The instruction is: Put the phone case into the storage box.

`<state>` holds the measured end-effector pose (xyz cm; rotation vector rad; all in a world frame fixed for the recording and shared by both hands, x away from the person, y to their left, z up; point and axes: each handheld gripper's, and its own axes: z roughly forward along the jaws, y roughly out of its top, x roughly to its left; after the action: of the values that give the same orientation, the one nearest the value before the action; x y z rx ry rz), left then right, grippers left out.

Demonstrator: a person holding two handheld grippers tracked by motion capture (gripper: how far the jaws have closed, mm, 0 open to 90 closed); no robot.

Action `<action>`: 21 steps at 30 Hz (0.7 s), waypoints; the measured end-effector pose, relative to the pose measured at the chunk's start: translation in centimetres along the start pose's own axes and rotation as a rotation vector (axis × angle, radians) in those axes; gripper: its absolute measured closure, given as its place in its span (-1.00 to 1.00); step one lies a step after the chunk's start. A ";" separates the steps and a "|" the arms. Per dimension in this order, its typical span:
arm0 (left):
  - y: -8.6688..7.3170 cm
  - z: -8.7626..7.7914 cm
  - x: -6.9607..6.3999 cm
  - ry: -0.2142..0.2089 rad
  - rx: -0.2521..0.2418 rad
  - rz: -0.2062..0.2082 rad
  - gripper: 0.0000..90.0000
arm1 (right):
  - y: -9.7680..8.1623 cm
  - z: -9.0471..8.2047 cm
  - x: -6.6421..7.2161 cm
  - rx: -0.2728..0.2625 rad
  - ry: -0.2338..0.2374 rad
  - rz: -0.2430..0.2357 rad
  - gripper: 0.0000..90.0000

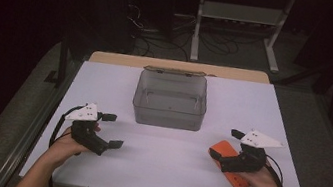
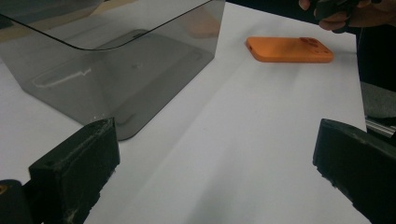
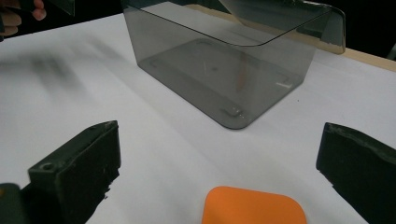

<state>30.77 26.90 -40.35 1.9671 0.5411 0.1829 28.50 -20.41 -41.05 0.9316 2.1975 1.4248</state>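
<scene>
The right gripper [image 1: 230, 144] hovers low over the orange phone case [image 1: 229, 163], its fingers [image 3: 77, 172] spread wide with nothing between them; the case's near end lies flat on the bench just under and between them, untouched. The left gripper [image 1: 110, 129], also wide open and holding nothing, sits well apart at the bench's left. The white bench [image 1: 167, 169] stands in a dark room with a metal rack [image 1: 239, 19] and cables behind. A smoky clear plastic box [image 1: 170, 99], empty, stands mid-bench beyond both grippers.
</scene>
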 end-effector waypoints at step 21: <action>0.0 -0.2 -0.1 0.003 -0.002 0.000 -0.99 | 0.1 -0.4 -0.3 -0.005 -0.014 0.001 -1.00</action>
<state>30.64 27.05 -40.29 1.9654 0.5435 0.1863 28.50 -20.89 -40.80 0.9389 2.1826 1.4195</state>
